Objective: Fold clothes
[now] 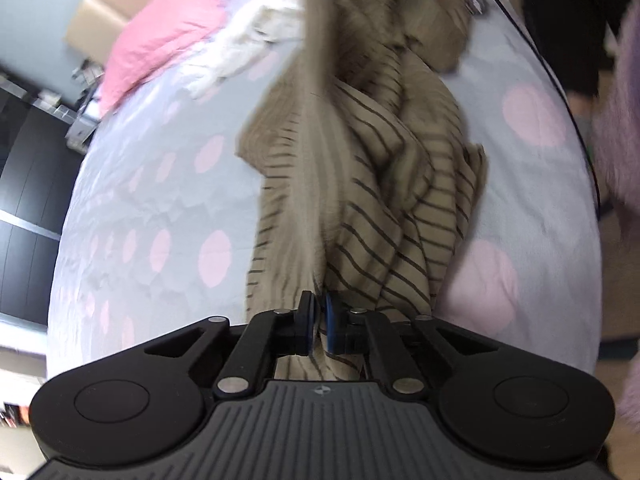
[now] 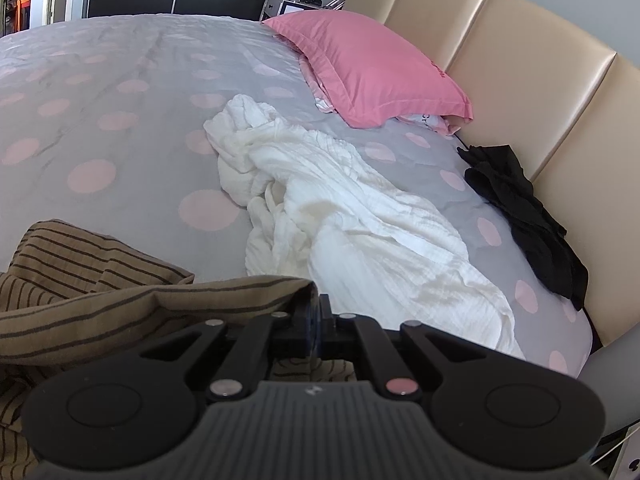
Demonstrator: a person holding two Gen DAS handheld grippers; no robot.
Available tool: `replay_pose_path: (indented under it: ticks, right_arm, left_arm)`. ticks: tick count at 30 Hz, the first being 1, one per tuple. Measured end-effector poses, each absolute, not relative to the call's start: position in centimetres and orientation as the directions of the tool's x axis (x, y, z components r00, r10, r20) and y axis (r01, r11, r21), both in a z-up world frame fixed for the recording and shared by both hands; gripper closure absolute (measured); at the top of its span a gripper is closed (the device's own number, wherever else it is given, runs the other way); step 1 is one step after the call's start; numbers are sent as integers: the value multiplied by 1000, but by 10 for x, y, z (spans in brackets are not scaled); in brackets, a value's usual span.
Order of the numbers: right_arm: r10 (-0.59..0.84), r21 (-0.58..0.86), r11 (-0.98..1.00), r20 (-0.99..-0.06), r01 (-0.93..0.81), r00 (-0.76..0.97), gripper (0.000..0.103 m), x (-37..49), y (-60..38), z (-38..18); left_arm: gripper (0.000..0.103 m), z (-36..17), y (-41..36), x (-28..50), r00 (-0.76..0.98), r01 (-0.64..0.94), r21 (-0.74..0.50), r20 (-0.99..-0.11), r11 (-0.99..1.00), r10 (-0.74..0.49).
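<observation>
Left wrist view: left gripper (image 1: 319, 312), jaws pinching striped shirt (image 1: 360, 184), long axis running toward 12 o'clock over bed (image 1: 152, 184). Right gripper (image 2: 316, 316), jaws clamping another edge, shirt trailing toward 9 o'clock. White garment (image 2: 340, 208) lying at 12 o'clock, nearer right.

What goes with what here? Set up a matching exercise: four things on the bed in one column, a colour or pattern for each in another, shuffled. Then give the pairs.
Things:
1. pillow
2. shirt held by both grippers
3. crumpled garment mid-bed
4. garment by the headboard

Colours:
A. black
B. tan with dark stripes
C. pink
D. white

Pairs: 1-C, 2-B, 3-D, 4-A
</observation>
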State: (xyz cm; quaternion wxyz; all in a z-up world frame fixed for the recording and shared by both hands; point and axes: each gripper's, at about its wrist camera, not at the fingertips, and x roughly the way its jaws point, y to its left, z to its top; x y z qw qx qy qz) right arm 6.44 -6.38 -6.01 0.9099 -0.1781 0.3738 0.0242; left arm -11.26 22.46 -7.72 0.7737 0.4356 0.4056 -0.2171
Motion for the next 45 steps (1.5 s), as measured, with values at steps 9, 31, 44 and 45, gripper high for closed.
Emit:
replay_pose_path:
  ticks: [9, 31, 44, 45]
  right_arm:
    - [-26, -272, 942, -647, -199, 762, 101, 56, -61, -45]
    - [217, -218, 953, 8, -211, 976, 102, -39, -44, 231]
    - [93, -60, 995, 421, -74, 902, 102, -179, -101, 316]
    - [76, -56, 997, 444, -56, 893, 102, -188, -105, 318]
  left_arm:
    - [103, 7, 269, -114, 709, 383, 416, -705, 825, 26]
    - [103, 227, 307, -180, 945, -268, 338, -92, 902, 315]
    - [103, 350, 238, -299, 893, -369, 275, 371, 888, 257]
    - [103, 352, 233, -306, 890, -365, 274, 383, 890, 247]
